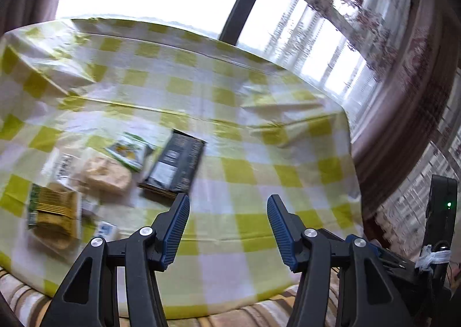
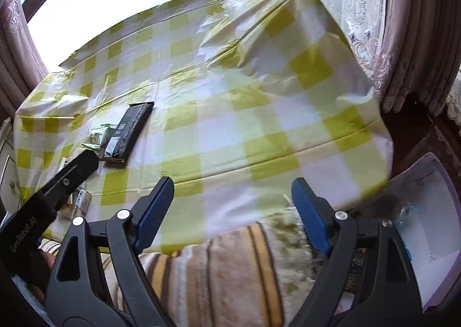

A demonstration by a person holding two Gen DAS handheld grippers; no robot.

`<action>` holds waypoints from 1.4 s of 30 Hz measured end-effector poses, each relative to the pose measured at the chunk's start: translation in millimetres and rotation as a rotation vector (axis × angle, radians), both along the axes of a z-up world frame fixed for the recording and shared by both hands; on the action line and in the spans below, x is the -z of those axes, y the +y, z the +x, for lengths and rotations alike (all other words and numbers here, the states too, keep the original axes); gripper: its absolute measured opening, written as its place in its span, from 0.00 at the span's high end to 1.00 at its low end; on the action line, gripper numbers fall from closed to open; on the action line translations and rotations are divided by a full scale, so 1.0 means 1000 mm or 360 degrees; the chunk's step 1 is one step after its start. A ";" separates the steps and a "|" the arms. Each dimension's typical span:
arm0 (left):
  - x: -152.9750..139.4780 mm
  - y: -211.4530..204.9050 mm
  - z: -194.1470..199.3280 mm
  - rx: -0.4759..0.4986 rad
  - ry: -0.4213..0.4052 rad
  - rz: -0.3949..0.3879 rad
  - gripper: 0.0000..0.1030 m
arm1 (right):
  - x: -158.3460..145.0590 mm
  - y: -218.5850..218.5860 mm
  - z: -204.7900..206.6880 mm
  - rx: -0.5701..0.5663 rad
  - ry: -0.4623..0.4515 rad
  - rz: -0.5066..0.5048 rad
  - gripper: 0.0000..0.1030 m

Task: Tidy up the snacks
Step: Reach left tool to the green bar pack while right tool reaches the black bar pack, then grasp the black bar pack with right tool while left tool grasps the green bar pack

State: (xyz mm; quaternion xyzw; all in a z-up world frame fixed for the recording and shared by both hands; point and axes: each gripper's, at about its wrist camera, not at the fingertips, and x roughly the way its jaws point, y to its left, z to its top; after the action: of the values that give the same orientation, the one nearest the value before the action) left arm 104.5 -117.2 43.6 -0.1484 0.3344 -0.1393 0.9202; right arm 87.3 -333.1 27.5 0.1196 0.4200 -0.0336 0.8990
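While both jaws gape, white box (image 2: 432,211) holding blurred items, snacks (image 1: 115,174) on tablecloth (image 1: 245,131)

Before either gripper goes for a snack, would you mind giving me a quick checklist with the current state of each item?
1. Left gripper open and empty: ok.
2. Right gripper open and empty: ok.
3. Snacks within view: ok; dark box, green-and-white packet, pale packet and yellow packet lie clustered on the checked tablecloth.
4. Dark box free of neighbours: cannot tell, blurred.
5. Destination container: cannot tell; a white box sits beside the table.
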 end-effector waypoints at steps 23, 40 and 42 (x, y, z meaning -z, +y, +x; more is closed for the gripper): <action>0.055 0.129 -0.011 -0.0442 0.0374 -0.0414 0.45 | 0.019 0.113 0.092 -0.0241 -0.0016 -0.0019 0.17; 0.054 0.124 0.041 -0.0462 0.0336 -0.0165 0.45 | 0.039 0.146 0.135 -0.0189 0.0036 -0.0099 0.13; 0.053 0.119 0.041 -0.0464 0.0333 -0.0104 0.45 | 0.040 0.148 0.140 -0.0180 0.0039 -0.0119 0.13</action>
State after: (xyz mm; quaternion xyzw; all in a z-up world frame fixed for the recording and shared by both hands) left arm 145.9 1.5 -9.6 -0.2388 0.3985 0.0009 0.8856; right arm 227.2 -185.0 -12.7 0.0616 0.4355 0.0002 0.8981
